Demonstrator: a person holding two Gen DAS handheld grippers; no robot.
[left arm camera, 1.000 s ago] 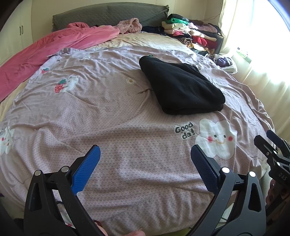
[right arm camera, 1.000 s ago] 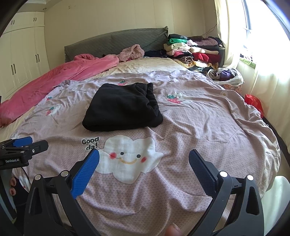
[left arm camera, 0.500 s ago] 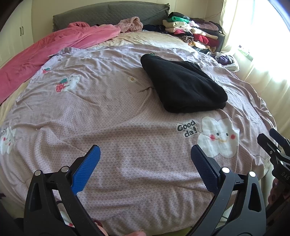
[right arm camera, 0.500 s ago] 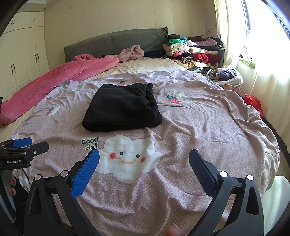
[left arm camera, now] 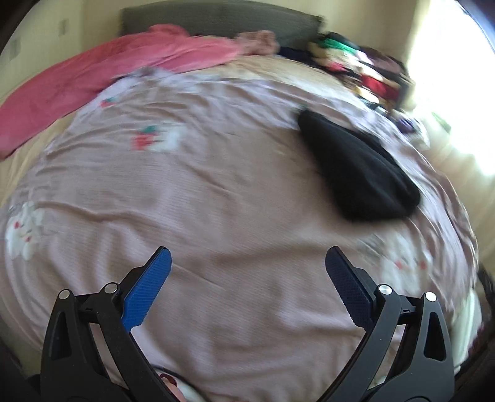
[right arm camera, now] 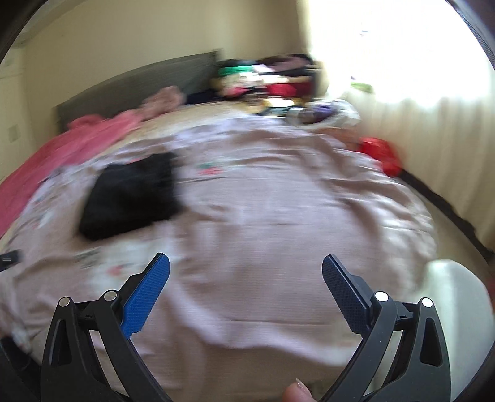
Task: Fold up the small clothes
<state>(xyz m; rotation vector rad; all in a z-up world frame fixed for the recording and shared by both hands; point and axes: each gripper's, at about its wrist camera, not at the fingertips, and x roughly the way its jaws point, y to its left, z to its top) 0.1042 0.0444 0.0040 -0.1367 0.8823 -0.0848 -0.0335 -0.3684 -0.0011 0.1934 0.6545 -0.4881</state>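
Observation:
A folded black garment (left arm camera: 355,167) lies on the lilac bedspread (left arm camera: 216,191), up and to the right in the left wrist view. The right wrist view has the same black garment (right arm camera: 130,194) at left on the bedspread (right arm camera: 278,222). Both views are blurred by motion. My left gripper (left arm camera: 246,258) hangs open over bare bedspread, well short of the garment, nothing between its blue pads. My right gripper (right arm camera: 244,264) is open too, over the spread to the right of the garment. A tip of the left gripper (right arm camera: 10,258) shows at the far left edge.
A pink blanket (left arm camera: 108,71) lies along the bed's left side below a grey headboard (left arm camera: 216,15). A pile of clothes (right arm camera: 266,80) sits at the far right corner, a red thing (right arm camera: 380,151) by the curtain. A white object (right arm camera: 458,309) stands off the bed at right.
Both grippers have swung to the right, so the views are now blurred. The black garment has not moved on the bed. Both stay open.

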